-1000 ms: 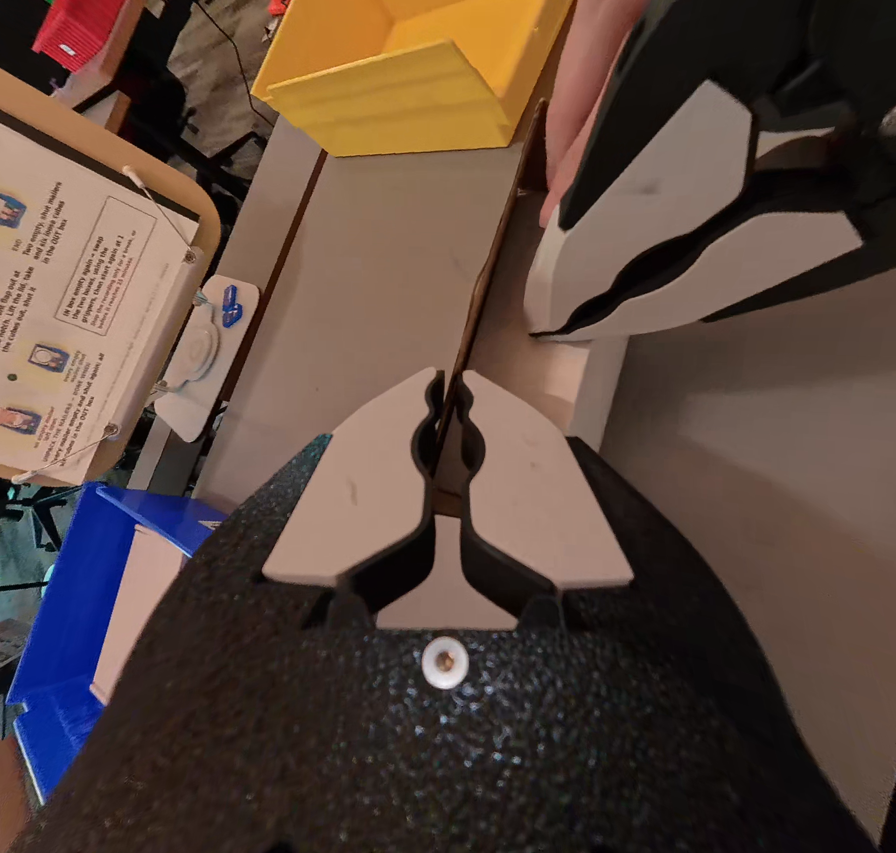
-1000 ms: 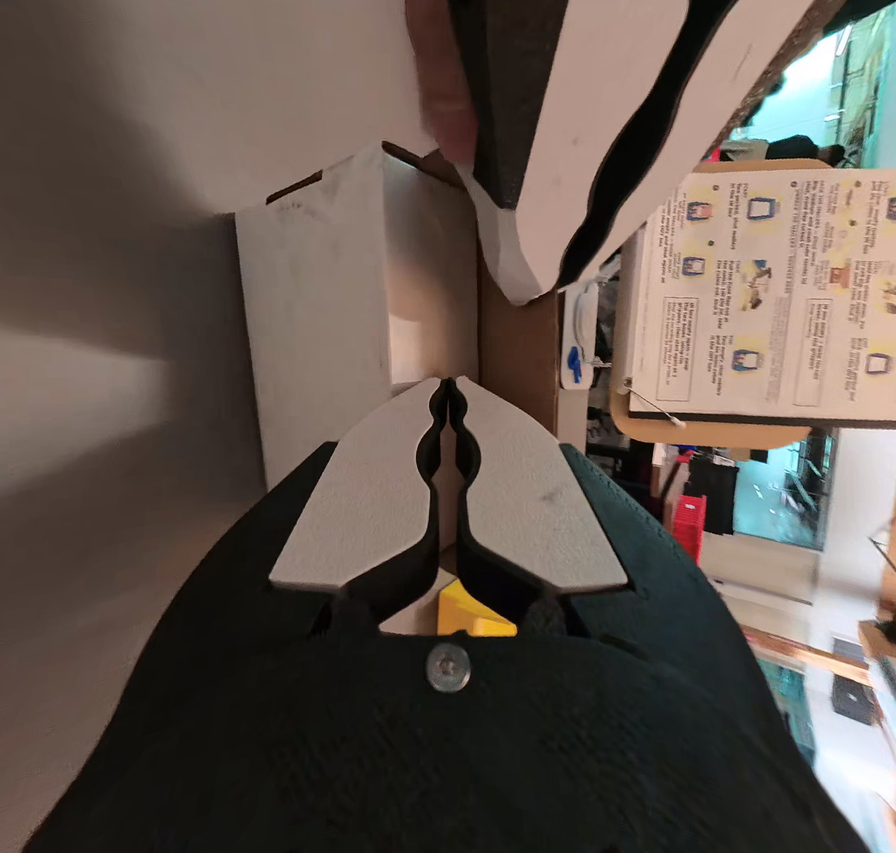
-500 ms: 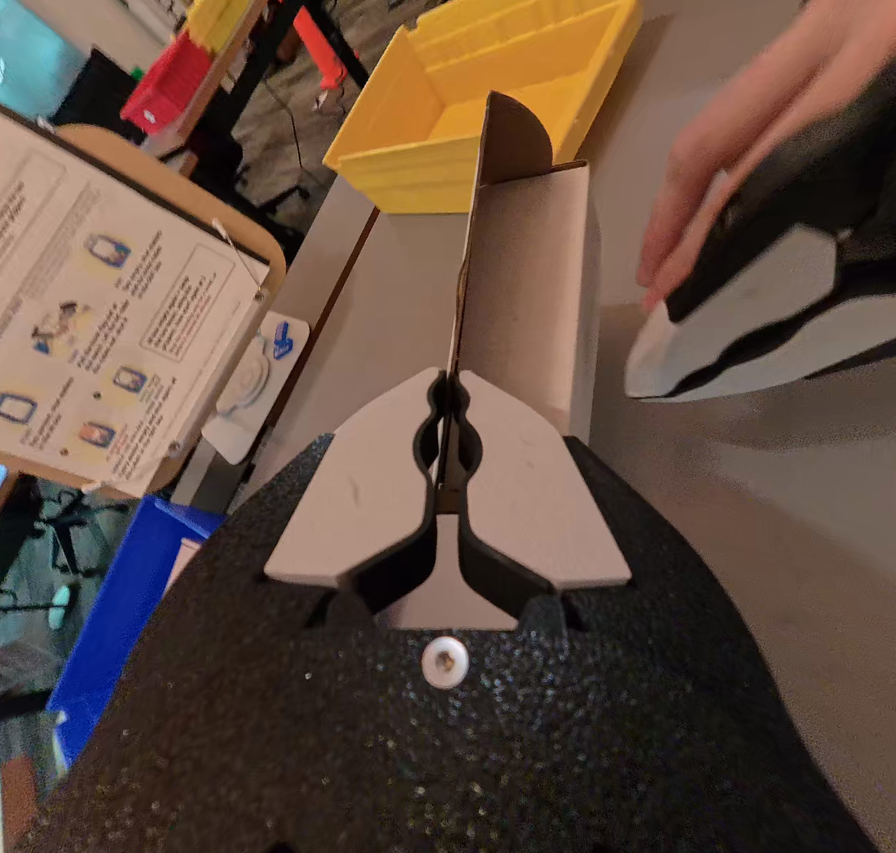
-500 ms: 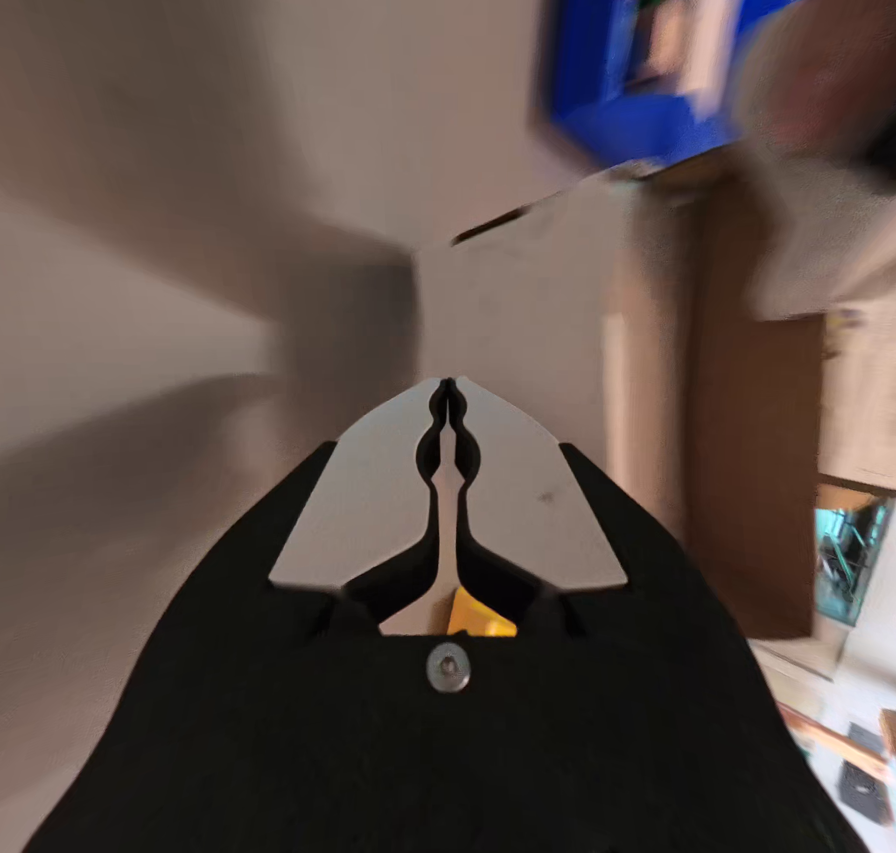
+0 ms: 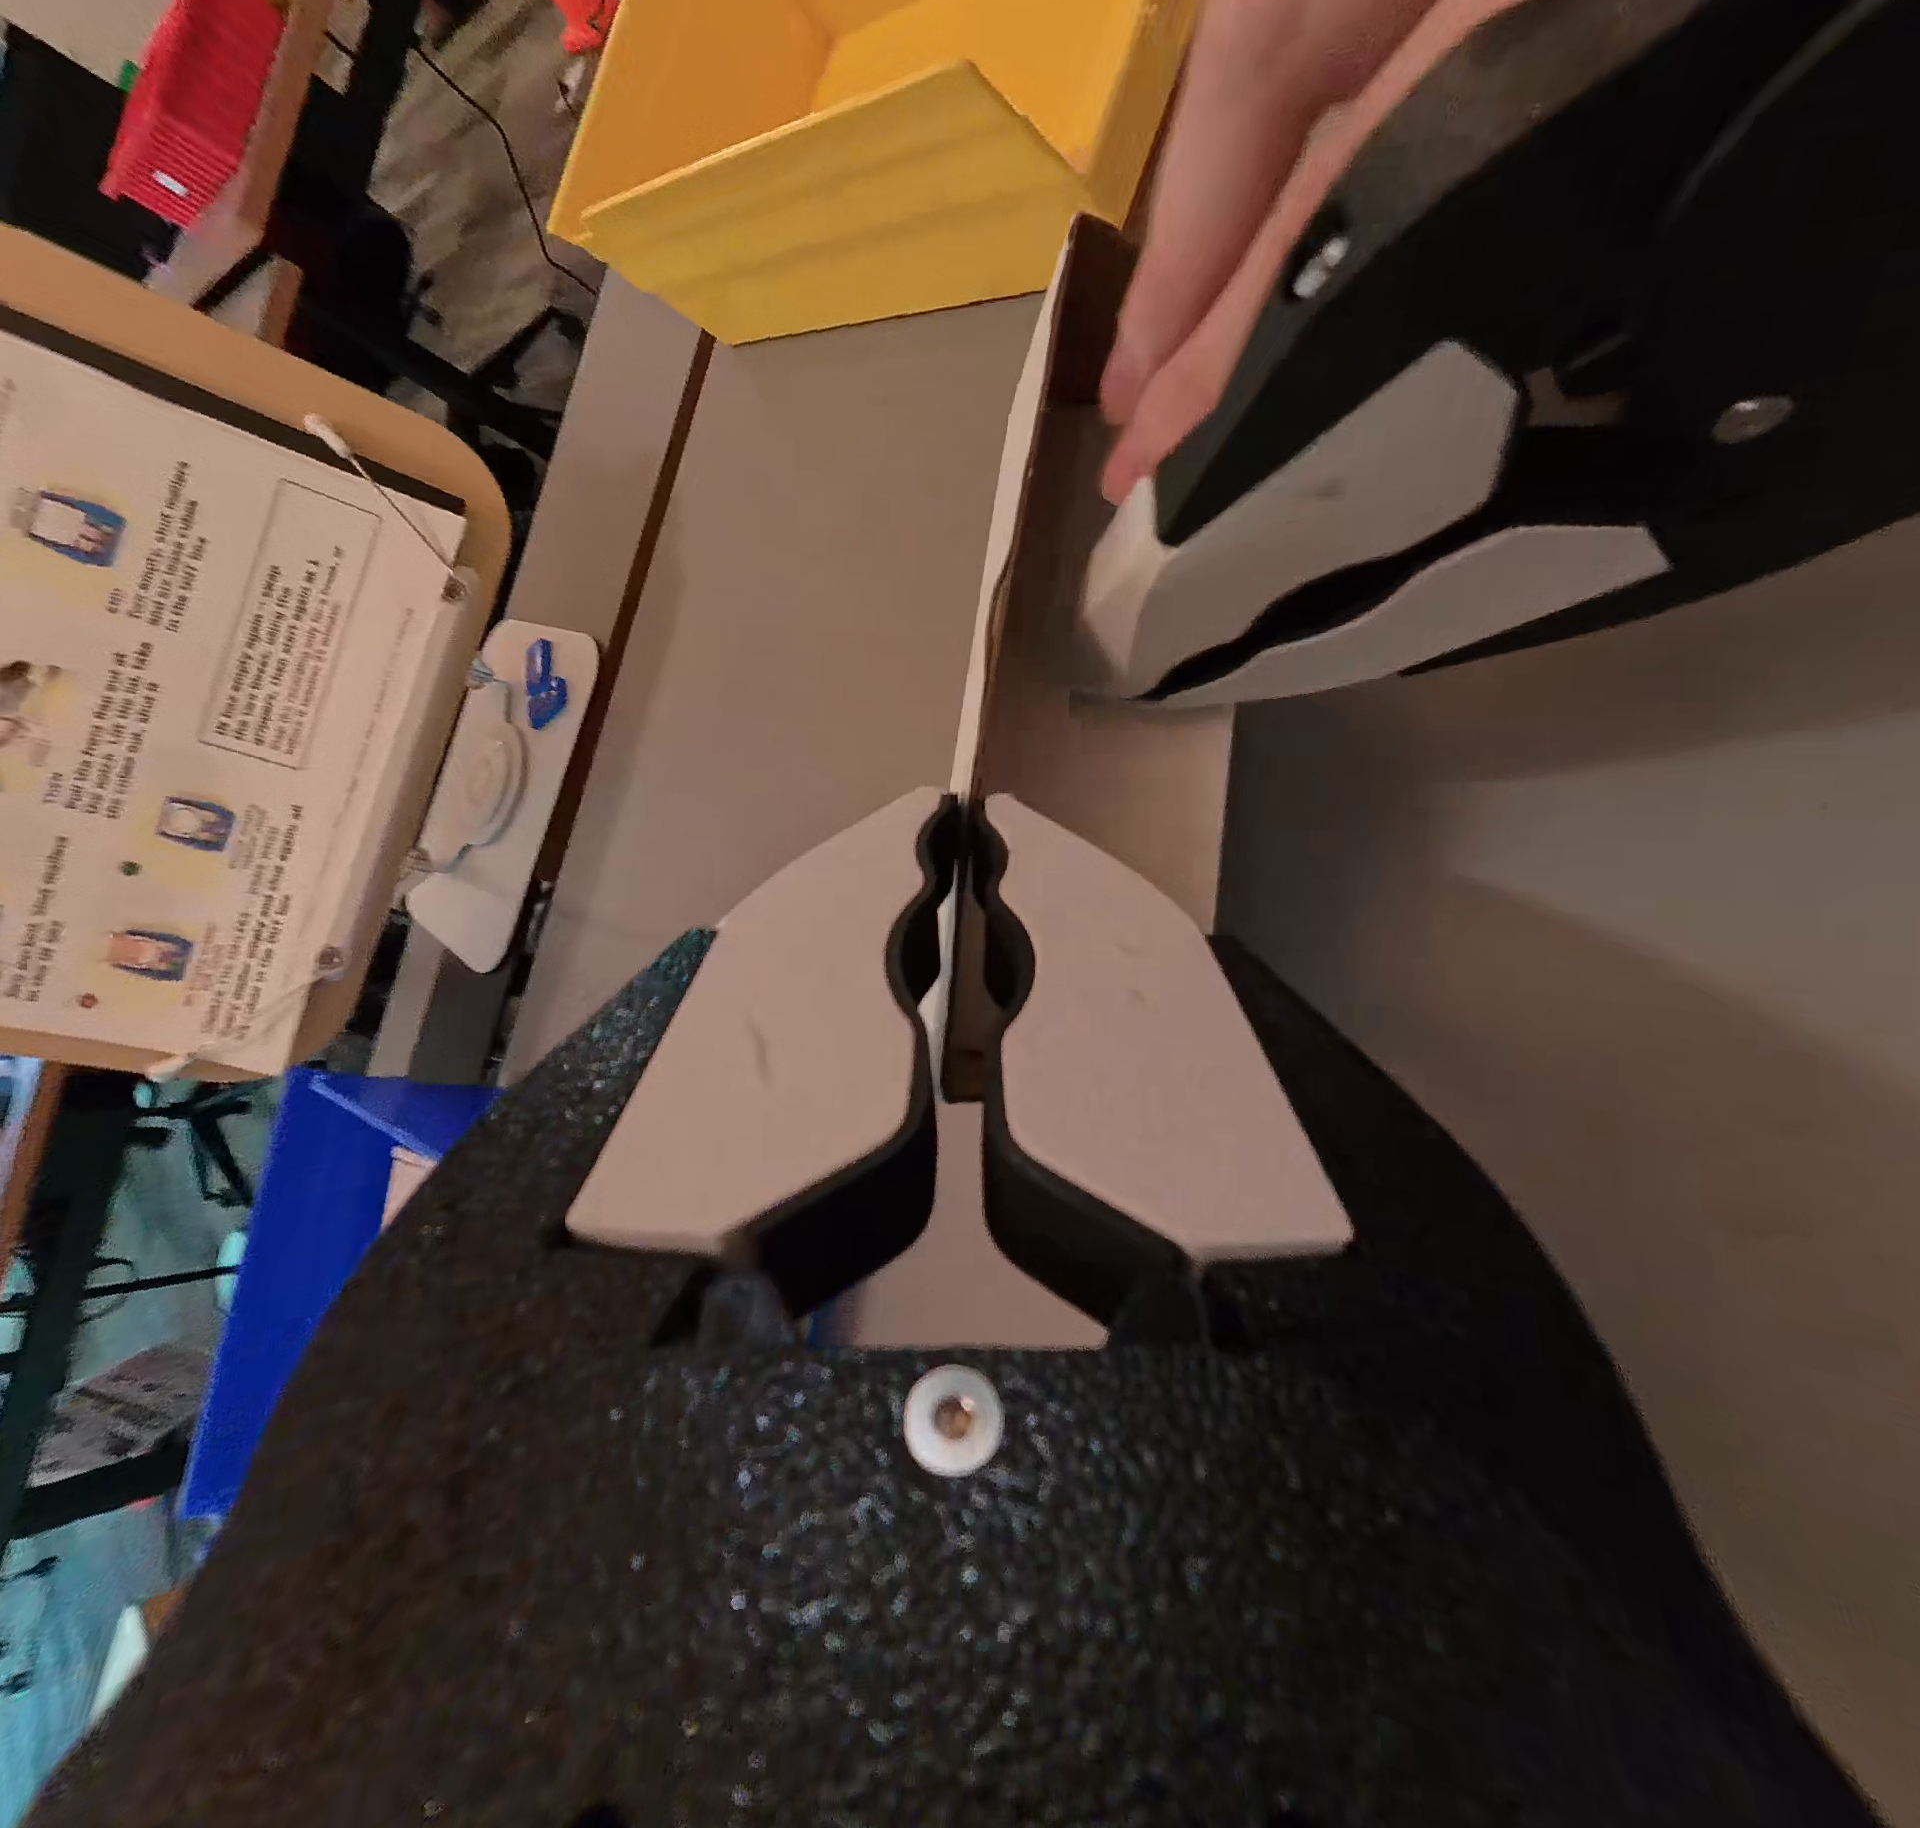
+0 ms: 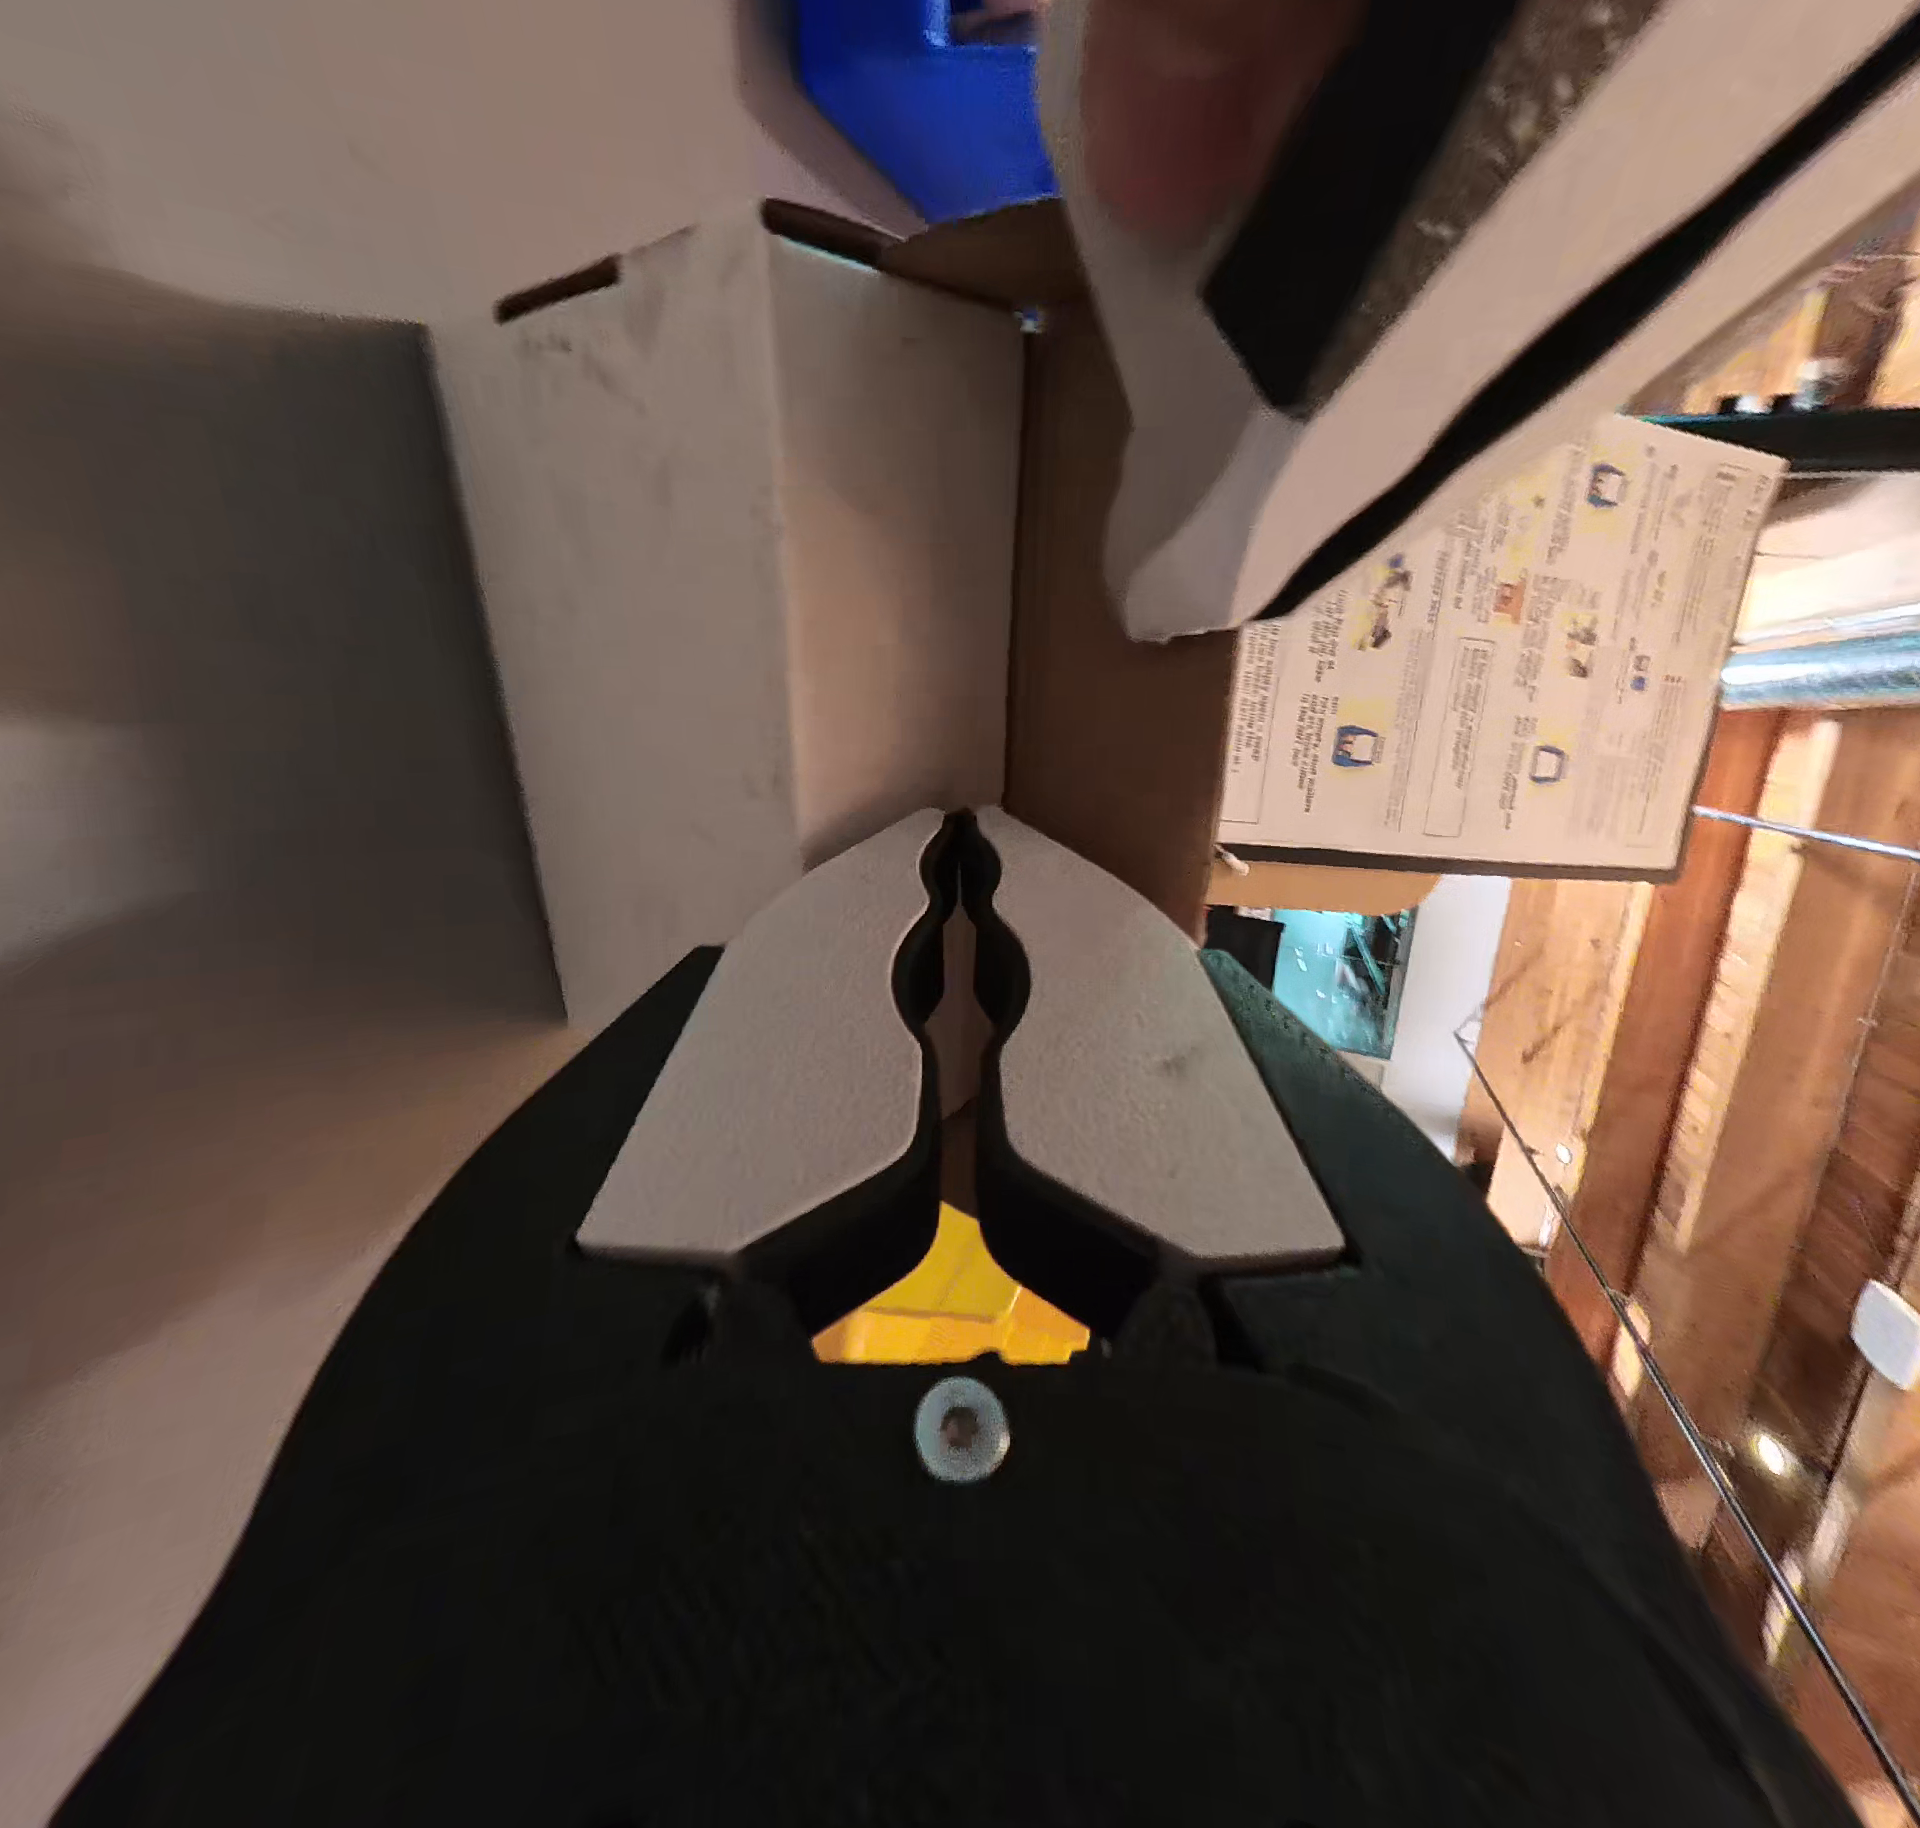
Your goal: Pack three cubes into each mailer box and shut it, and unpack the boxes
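A white mailer box (image 5: 1117, 781) lies on the grey table with its cardboard flap (image 5: 1013, 490) standing up, seen edge-on. My left gripper (image 5: 964, 802) is shut on the near edge of that flap. My right gripper (image 5: 1132, 656) is shut, and its tips press on the box just right of the flap. In the right wrist view my right gripper (image 6: 961, 817) sits at the fold between the white box (image 6: 727, 583) and the flap's brown inner face (image 6: 1101, 739). The left gripper (image 6: 1184, 615) shows above it. No cubes are in view.
A yellow bin (image 5: 883, 116) stands behind the box and shows under my right fingers (image 6: 956, 1300). A blue bin (image 5: 312, 1259) sits low beyond the table's left edge. An instruction board (image 5: 208, 687) stands to the left. A hand (image 5: 1247, 168) holds the right gripper. There is about 5 cm between the tips of the two grippers.
The right gripper had pulled away from the box to the right half a second ago and is back with its tips against the box. The left gripper has kept its hold on the flap.
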Available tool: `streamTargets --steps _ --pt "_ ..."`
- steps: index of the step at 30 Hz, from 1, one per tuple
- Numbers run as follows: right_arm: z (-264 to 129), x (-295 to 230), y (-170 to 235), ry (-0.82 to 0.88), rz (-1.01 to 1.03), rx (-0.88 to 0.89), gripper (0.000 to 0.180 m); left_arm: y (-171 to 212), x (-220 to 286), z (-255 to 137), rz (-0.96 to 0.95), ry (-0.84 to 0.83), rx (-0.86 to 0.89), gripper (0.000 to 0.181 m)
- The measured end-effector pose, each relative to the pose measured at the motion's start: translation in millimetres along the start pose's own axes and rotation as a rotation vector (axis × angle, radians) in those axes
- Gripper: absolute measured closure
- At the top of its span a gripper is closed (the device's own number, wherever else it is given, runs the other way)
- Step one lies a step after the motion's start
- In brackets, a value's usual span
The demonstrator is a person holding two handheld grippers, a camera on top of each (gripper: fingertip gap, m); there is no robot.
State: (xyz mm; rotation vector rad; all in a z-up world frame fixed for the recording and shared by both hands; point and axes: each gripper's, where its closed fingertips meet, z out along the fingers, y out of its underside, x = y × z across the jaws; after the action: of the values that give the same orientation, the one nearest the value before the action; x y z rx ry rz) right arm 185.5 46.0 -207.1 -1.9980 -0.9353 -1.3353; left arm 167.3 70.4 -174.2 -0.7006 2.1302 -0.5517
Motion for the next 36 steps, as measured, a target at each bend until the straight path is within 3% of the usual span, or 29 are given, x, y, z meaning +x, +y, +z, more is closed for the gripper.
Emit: streamTargets --steps 1,4,6,7,10,15,19,23,28,34,36 --pt "-3.0 -3.3 -1.4 -0.034 -0.006 0.002 0.180 0.3 -2.4 0.6 -0.024 0.005 -0.007 0.179" --pt "-11.2 -14.5 -6.7 -0.124 -0.027 0.021 0.180 -2.4 -21.6 -0.9 -0.116 -0.044 -0.001 0.178" --pt "-20.5 -49.4 -9.7 -0.357 -0.035 0.040 0.180 -6.1 -30.6 -4.9 -0.146 -0.032 0.020 0.179" --pt "-19.3 -58.3 -6.9 -0.385 -0.061 0.029 0.180 -8.0 -29.6 -6.5 -0.146 -0.002 0.022 0.179" --pt "-20.4 -53.0 -3.0 -0.337 -0.138 0.046 0.180 -15.0 -24.7 -12.0 -0.042 0.021 0.060 0.179" --pt "-23.0 -15.2 -5.3 -0.218 0.157 0.157 0.180 -22.0 -16.7 -17.6 0.053 0.039 0.087 0.179" --pt "-4.7 -57.0 13.5 -0.362 0.072 0.038 0.180 -24.9 -22.1 -17.2 0.030 0.036 0.082 0.179" --pt "0.3 -65.4 8.0 -0.382 0.033 0.031 0.180 -23.5 -50.6 -16.5 -0.078 0.011 0.068 0.178" --pt "-2.7 -73.9 3.1 -0.432 0.024 0.054 0.180 -11.5 -99.8 10.8 -0.157 -0.092 0.055 0.169" --pt "-2.4 -69.5 0.7 -0.425 0.065 0.075 0.180 39.9 -122.3 68.4 -0.167 -0.201 -0.152 0.158" --pt "-3.3 -69.8 0.1 -0.430 0.067 0.086 0.180 60.4 -124.3 86.2 -0.190 -0.246 -0.210 0.164"
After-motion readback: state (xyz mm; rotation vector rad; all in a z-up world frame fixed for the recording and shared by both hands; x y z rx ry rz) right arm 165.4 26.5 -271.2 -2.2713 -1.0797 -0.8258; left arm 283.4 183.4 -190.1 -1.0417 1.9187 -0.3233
